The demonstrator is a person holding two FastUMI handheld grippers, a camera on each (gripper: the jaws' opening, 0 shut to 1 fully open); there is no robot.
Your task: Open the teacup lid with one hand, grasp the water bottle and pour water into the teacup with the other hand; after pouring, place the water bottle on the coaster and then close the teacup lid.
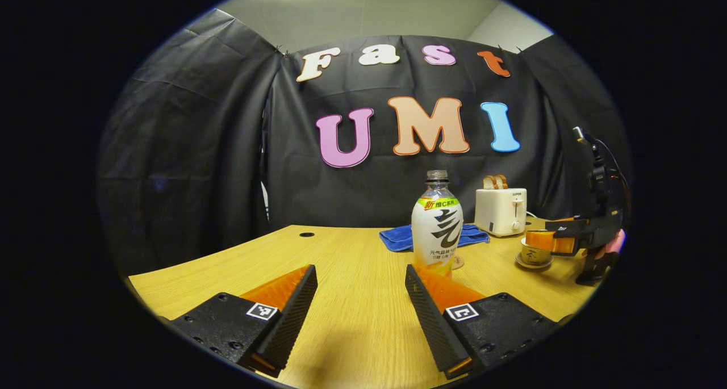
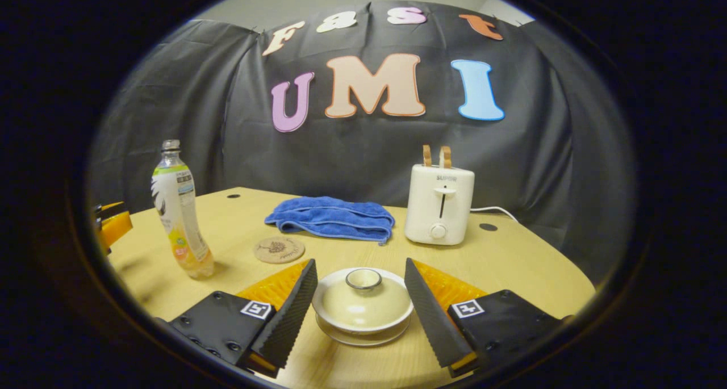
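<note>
With my right gripper [image 2: 361, 298] spread wide around the teacup lid [image 2: 363, 301] and my left gripper [image 1: 361, 304] apart, facing the water bottle [image 1: 436, 224], squeezing off-centre could tip the teacup.

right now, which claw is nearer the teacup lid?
Right. The right claw straddles the teacup lid, fingers open on either side, not touching. The left claw is open across the table, facing the water bottle.
</note>
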